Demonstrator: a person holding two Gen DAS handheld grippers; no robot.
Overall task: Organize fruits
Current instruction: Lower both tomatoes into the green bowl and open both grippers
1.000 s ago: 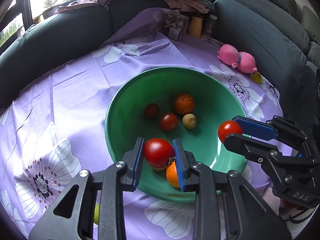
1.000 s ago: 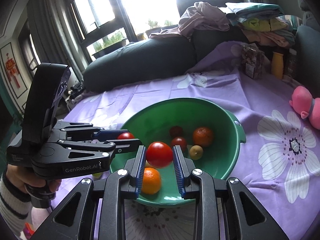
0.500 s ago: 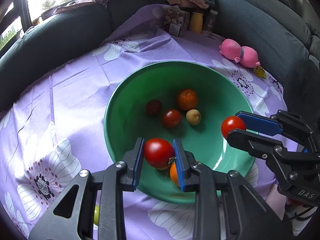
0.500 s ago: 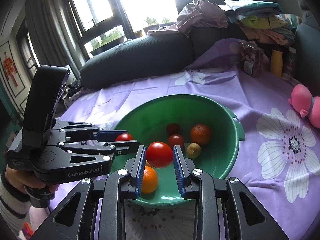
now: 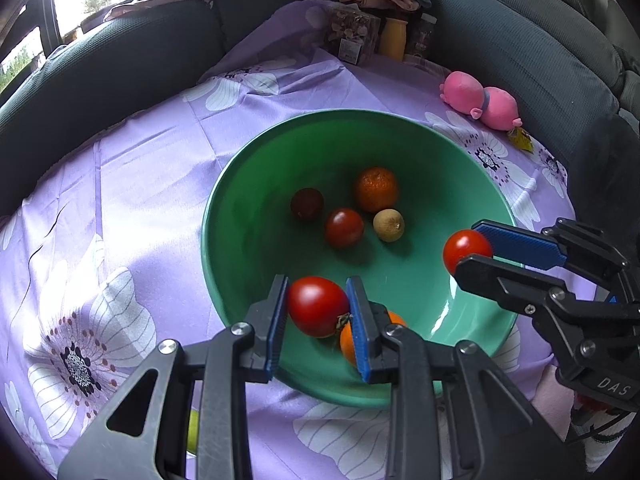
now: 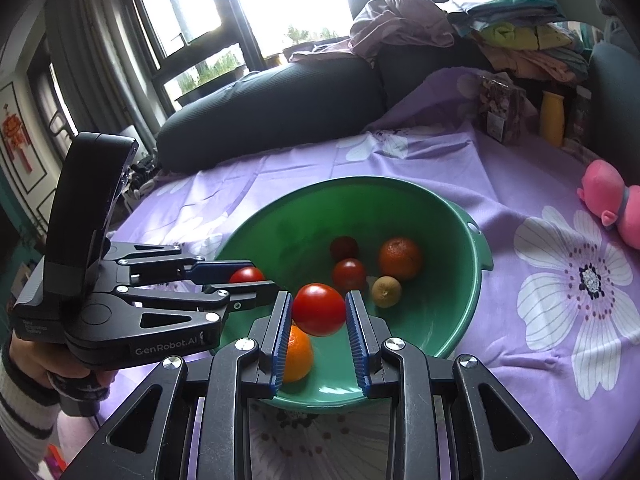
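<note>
Here, a red tomato is pinched between the blue pads of the left gripper in the lower centre of the left wrist view, held over the near rim of the green bowl. At the right edge of the same frame, the right gripper is seen from the side, clamped on a smaller red tomato above the bowl's right part.

In the right wrist view, that second tomato is gripped between the right gripper's pads at lower centre, above the bowl's near side. The left gripper is shown at the left of the frame, its fingers closed on its tomato, of which only the top is visible.

On the floor of the bowl, in the middle of the left wrist frame, four fruits are gathered close together: an orange, a dark red tomato, a red tomato and a small tan round fruit. A second orange is partly hidden behind the left gripper's right finger, against the near wall of the bowl.

The bowl is set on a purple flowered cloth. A pink plush toy is lain at the upper right of the frame, well apart from the bowl, and a yellow bottle is stood at the upper centre beside a clear packet.
</note>
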